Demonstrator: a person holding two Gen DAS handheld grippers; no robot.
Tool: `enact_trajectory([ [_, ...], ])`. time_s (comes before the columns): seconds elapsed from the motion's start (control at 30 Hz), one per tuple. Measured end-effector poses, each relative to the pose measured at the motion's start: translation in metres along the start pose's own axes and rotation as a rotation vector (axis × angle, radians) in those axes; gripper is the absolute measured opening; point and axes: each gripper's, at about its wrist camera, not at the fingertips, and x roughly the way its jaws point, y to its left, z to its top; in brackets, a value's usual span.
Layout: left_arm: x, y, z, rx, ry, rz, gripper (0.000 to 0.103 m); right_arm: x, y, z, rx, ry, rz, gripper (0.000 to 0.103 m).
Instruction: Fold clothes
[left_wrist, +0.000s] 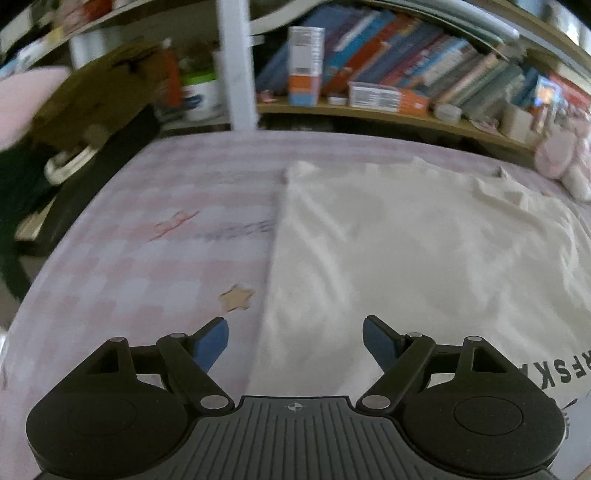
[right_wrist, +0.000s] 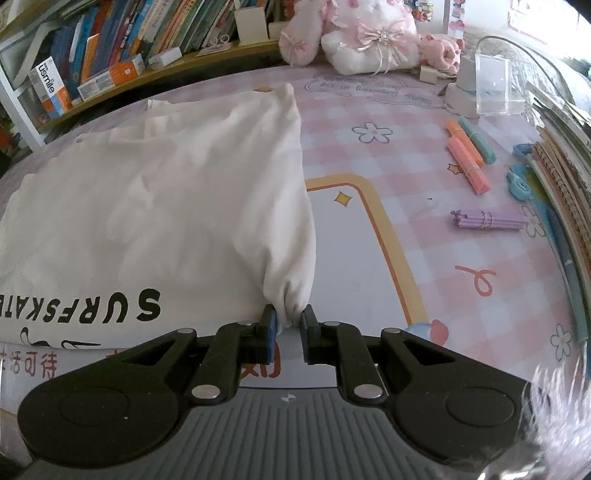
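Note:
A white T-shirt (right_wrist: 166, 206) with black lettering lies spread on the pink checked tabletop (right_wrist: 406, 155). My right gripper (right_wrist: 290, 325) is shut on a bunched corner of the shirt's right edge, and the cloth rises out of the blue pads (right_wrist: 271, 326). In the left wrist view the same white T-shirt (left_wrist: 406, 251) covers the right half of the table. My left gripper (left_wrist: 295, 339) hovers over the shirt's left edge, open, with nothing pinched between its blue pads (left_wrist: 212, 341).
Bookshelves (left_wrist: 406, 70) run along the far side. Plush toys (right_wrist: 365, 40) sit at the back right. Bundles of coloured sticks (right_wrist: 469, 158), a clear box (right_wrist: 491, 85) and stacked notebooks (right_wrist: 557, 147) crowd the right side. A dark bag (left_wrist: 92, 155) stands at the left.

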Motion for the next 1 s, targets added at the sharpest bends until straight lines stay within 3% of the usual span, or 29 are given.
enact_trajectory([
  [0.13,0.001,0.013,-0.007,-0.044,0.021,0.004,0.082,0.0,0.004,0.001,-0.011,0.003,-0.017,0.016],
  [0.2,0.004,0.015,-0.01,-0.054,0.03,0.004,0.082,0.0,0.008,0.002,-0.013,0.006,-0.046,0.034],
  [0.27,0.006,0.013,-0.01,-0.056,0.032,0.008,0.082,0.0,0.012,0.003,-0.018,0.007,-0.085,0.038],
  [0.47,0.008,0.007,-0.009,-0.045,0.039,0.03,0.082,-0.009,0.025,0.012,-0.038,-0.052,-0.09,0.052],
  [0.63,0.006,0.0,-0.01,-0.052,0.052,0.046,0.082,-0.008,0.045,0.018,-0.101,-0.075,-0.052,0.065],
  [0.7,0.005,-0.004,-0.009,-0.062,0.062,0.052,0.082,-0.006,0.053,0.019,-0.131,-0.08,-0.035,0.074],
  [0.87,0.002,-0.023,-0.01,-0.096,0.094,0.062,0.084,0.001,0.075,0.023,-0.22,-0.088,0.024,0.082],
  [1.0,-0.004,-0.046,-0.008,-0.061,0.091,0.083,0.088,0.006,0.086,0.022,-0.277,-0.093,0.071,0.084],
])
